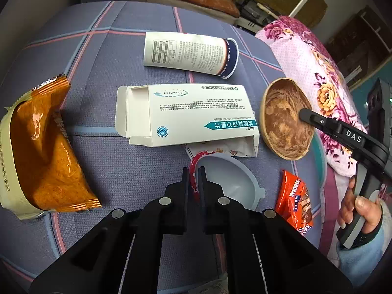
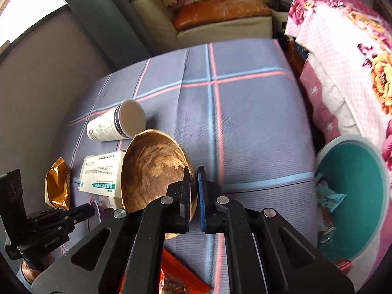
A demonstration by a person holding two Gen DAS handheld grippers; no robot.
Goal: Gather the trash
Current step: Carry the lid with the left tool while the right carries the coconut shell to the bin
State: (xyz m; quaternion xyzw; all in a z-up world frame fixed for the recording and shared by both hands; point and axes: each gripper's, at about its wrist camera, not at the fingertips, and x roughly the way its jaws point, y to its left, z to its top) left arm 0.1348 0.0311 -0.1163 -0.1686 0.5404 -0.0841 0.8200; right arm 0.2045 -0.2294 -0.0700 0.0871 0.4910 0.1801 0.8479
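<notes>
- Your right gripper point(image 2: 194, 171) is pinched on the near rim of the brown bowl point(image 2: 152, 169); the bowl sits tilted, its hollow facing the left wrist camera.
- Your left gripper point(image 1: 193, 174) has its fingers pressed almost together with nothing between them. It hovers over the white funnel-shaped piece point(image 1: 227, 183).
- The teal bin point(image 2: 352, 196) stands at 3 o'clock of the bowl in the right wrist view, with wrappers already inside.
- Remaining trash on the checked surface point(image 2: 245, 110): the paper cup point(image 1: 191, 52) at 12 o'clock, the opened medicine box point(image 1: 186, 115) at centre, the orange snack bag point(image 1: 44, 152) at 9 o'clock and the red wrapper point(image 1: 295, 203) at 4 o'clock.
- Risk: the grip covers only a thin edge of the rim. A quick swing toward the bin is likely to let the bowl pivot or slip out.
- Risk: the bowl's far edge lies just beside the medicine box. Dragging rather than lifting may shove the box and the packet beneath it.
- Risk: the floral quilt point(image 2: 343, 49) overhangs the bin; a high carry may snag on it.
</notes>
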